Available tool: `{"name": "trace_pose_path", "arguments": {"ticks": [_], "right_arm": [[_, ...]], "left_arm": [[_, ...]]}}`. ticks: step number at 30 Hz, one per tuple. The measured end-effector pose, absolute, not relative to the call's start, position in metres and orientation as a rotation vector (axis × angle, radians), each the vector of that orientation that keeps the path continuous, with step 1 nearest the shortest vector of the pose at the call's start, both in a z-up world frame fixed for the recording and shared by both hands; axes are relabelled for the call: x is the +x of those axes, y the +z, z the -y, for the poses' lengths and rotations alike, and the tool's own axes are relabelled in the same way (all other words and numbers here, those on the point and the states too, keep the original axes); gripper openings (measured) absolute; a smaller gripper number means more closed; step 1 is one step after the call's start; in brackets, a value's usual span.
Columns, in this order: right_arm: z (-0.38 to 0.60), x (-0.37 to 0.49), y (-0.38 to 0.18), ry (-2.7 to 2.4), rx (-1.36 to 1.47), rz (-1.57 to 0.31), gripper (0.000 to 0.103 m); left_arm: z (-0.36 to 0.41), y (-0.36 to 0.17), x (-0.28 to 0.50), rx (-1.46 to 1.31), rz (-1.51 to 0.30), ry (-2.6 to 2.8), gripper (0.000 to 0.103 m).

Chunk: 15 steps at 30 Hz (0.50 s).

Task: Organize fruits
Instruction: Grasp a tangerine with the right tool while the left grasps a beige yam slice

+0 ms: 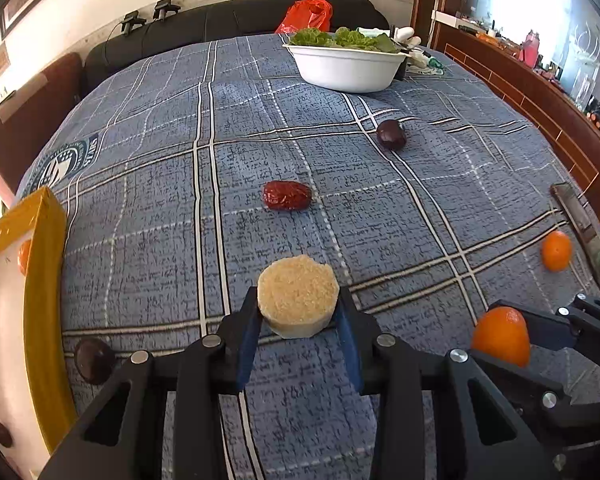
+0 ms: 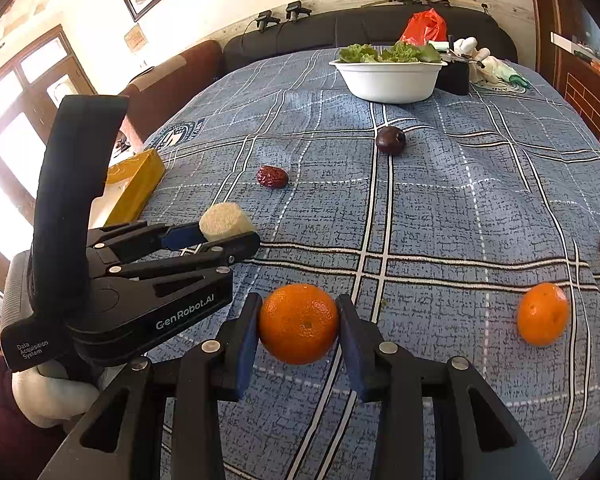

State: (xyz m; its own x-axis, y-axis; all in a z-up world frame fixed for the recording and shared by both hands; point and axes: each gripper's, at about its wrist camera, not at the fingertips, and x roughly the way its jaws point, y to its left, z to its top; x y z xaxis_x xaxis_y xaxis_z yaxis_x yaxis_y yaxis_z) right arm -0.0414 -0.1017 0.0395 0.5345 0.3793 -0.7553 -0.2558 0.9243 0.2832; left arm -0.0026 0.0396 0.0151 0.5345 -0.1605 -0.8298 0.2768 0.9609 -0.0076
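My left gripper [image 1: 299, 312] is shut on a pale round sugarcane piece [image 1: 298, 295], also seen in the right wrist view [image 2: 225, 223]. My right gripper [image 2: 299, 322] is shut on an orange [image 2: 299, 323], which shows at the lower right of the left wrist view [image 1: 502, 336]. A second orange [image 2: 542, 314] lies on the blue plaid cloth [image 2: 440, 216] to the right. A red date [image 1: 287, 195] and a dark plum [image 1: 391, 134] lie farther ahead. A yellow-rimmed white box [image 1: 40, 280] at the left holds an orange [image 1: 24, 256] and dark fruit [image 1: 1, 433].
A white bowl of lettuce [image 1: 346, 66] stands at the far end, with a red bag [image 1: 308, 14] and a black sofa [image 1: 220, 20] behind. A dark round fruit [image 1: 94, 360] lies by the box. A flat dark object [image 1: 584, 232] lies at the right edge.
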Motion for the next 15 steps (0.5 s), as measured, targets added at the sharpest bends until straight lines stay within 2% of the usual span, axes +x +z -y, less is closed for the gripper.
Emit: {"name": "trace_pose_path", "arguments": {"ticks": [7,15], "right_arm": [[0.095,-0.056,0.050,0.378,0.137,-0.917,0.041],[0.059,-0.081,0.080,0.437,0.100,-0.861,0.041]], "left_arm": [[-0.074,0.050,-0.037,0.016,-0.908,-0.252,0.035],[-0.156,0.088,-0.097,-0.134,-0.809,-0.147,0.035]]}}
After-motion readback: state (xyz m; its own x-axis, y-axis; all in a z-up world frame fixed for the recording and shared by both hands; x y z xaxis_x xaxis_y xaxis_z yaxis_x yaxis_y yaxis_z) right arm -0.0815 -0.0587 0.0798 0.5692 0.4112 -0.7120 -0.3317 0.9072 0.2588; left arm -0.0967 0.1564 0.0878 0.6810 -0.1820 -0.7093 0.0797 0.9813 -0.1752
